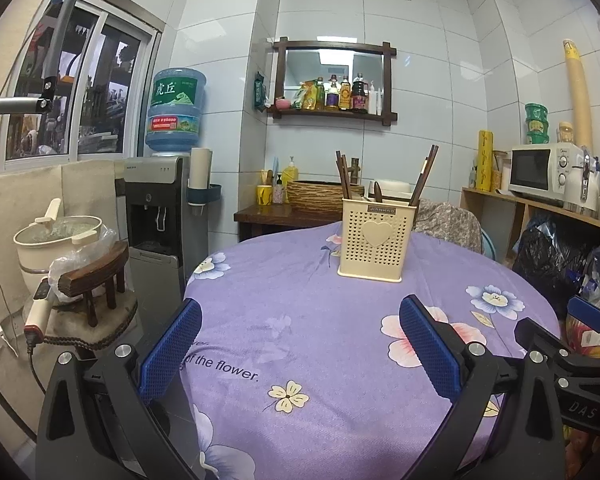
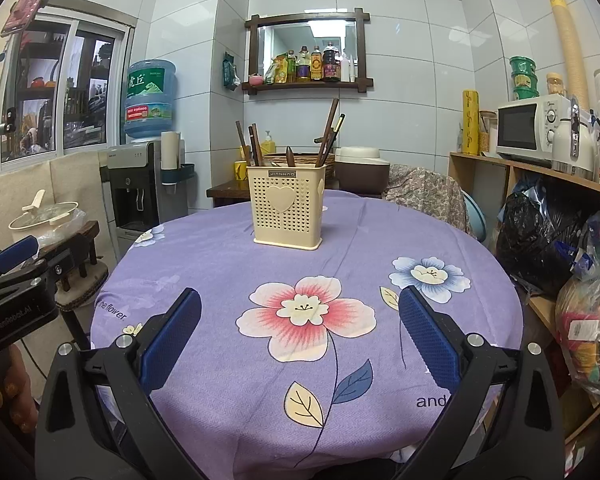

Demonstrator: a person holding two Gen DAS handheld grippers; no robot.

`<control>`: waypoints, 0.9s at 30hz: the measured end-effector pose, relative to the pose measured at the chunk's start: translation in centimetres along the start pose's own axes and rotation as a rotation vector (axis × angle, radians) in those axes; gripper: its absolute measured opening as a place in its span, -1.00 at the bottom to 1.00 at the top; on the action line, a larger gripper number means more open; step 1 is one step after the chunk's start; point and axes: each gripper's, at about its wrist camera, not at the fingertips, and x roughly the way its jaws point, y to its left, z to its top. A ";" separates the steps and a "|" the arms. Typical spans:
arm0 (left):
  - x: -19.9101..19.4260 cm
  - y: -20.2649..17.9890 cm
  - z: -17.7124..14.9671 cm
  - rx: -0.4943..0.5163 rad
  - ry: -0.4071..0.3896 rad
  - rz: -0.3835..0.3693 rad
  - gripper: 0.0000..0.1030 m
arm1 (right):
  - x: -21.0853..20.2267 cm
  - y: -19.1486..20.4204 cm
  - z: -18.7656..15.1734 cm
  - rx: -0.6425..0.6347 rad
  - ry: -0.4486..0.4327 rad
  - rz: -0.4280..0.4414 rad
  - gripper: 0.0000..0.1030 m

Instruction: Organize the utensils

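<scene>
— What is seen on the table (image 2: 452,240)?

— A round table is covered by a purple cloth printed with flowers (image 2: 306,316); a cream perforated utensil holder (image 2: 286,208) with a raised heart on its front is stood upright toward the far side of the cloth; dark wooden chopsticks (image 2: 327,136) are leaned in it, some at its left end and some at its right, and a shorter dark handle tip is seen between them; nothing else is laid on the cloth.

— How is the left gripper (image 1: 300,344) held?

— It is held above the near edge of the table, pointed at the holder (image 1: 374,240); its blue-padded fingers (image 1: 171,348) are spread wide apart, and nothing is held between them; only bare cloth is seen in the gap.

— And the right gripper (image 2: 300,332)?

— It is likewise spread wide and nothing is gripped; the pink flower is framed between its pads (image 2: 428,336); the holder is well ahead of it. The left gripper is seen at the left edge of the right wrist view, beside the right one.

— What is placed around the table?

— A water dispenser (image 2: 140,184) with a blue bottle is stood by the window at the left; a microwave (image 2: 534,126) is set on a wooden shelf at the right; bottles are lined on a dark wall shelf (image 2: 306,84) behind.
</scene>
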 end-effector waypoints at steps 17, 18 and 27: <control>0.0 -0.1 0.2 -0.004 0.005 0.010 0.90 | 0.0 -0.1 0.0 0.002 0.002 0.001 0.88; -0.1 -0.1 0.2 -0.006 0.005 0.008 0.90 | 0.0 -0.1 0.0 0.001 0.002 0.001 0.88; 0.0 -0.3 0.3 -0.003 0.005 0.011 0.90 | -0.1 0.0 0.1 0.001 0.003 0.003 0.88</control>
